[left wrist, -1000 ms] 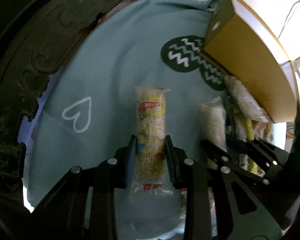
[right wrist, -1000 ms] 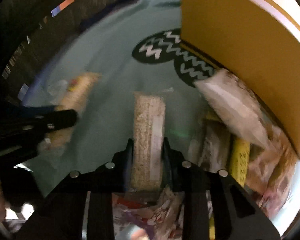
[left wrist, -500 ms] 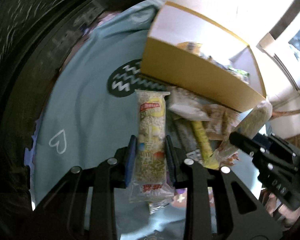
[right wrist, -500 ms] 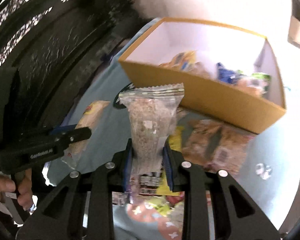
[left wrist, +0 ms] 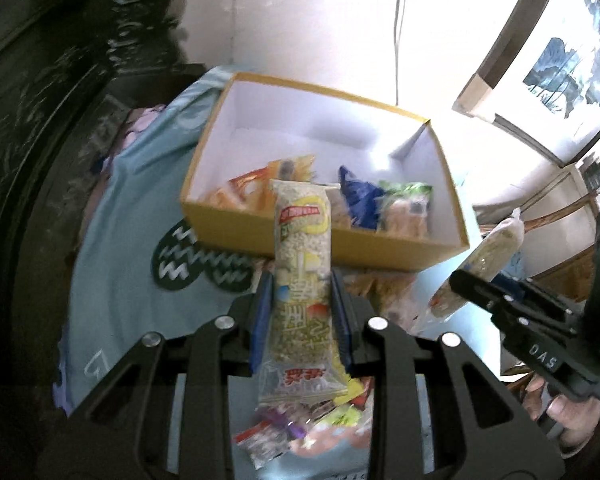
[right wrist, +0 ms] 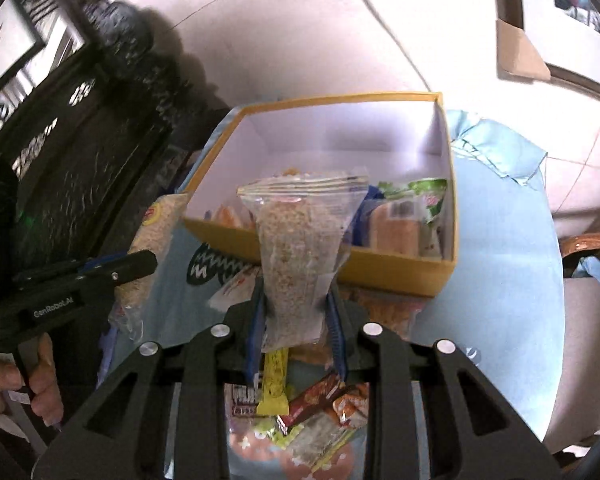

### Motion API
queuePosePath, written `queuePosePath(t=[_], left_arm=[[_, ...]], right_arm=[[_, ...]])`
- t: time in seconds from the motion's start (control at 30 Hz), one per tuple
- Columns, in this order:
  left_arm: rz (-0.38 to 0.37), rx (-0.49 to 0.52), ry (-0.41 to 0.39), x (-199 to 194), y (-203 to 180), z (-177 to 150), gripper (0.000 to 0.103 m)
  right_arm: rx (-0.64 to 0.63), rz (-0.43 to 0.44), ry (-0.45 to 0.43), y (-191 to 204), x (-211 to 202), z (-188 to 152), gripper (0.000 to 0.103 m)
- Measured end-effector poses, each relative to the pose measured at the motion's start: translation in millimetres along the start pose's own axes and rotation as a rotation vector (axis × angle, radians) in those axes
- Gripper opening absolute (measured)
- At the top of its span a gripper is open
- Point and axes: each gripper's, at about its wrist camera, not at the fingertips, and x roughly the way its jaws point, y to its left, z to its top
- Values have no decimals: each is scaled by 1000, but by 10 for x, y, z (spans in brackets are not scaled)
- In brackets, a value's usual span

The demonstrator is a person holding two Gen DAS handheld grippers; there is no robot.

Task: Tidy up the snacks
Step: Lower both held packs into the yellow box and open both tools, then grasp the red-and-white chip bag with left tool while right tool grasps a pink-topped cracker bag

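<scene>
Left wrist view: left claw clamps rice-cracker pack, raised near yellow box. Right claw grips clear grain pack. Box part-filled; loose snacks remain on worktop, near side.

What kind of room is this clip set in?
Probably a home living or dining room: framed pictures lean by a white wall, carved dark wooden furniture stands beside a table under a light blue printed cloth with a yellow snack box.
</scene>
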Motion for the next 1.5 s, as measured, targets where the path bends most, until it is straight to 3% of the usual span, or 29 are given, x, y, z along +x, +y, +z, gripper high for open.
queuePosePath(t=[0.37,0.53,0.6,0.67,0.73,0.8,0.87,1.0,1.07,1.3,1.5], left_arm=[[2,29,-29,372,-139,606,24],[14,-25,36,844,10,823,14],[-6,-34,24,840,10,837,13],[12,18,8,844,-32,808,13],[14,-4,63,997,41,798,13],[22,-25,68,1031,90,786,13],[24,-14,54,993,94,762,14],[46,24,35,875,70,686,30],[58,30,23,798,84,621,32],[81,29,7,497,176,128,66],[100,33,82,415,282,-526,72]], right_arm=[[102,-27,-43,-332,255,540,29],[129,-73,-9,-451,688,766,28],[168,-65,17,-504,840,833,28],[154,-86,14,-487,887,855,28],[174,-93,-9,-529,926,860,29],[198,-90,-7,-579,939,846,34],[196,-116,6,-585,895,805,51],[167,-110,-56,-554,655,750,55],[163,-67,-60,-555,510,655,57],[88,-36,-57,-482,102,46,62],[141,-60,31,-547,128,-472,66]])
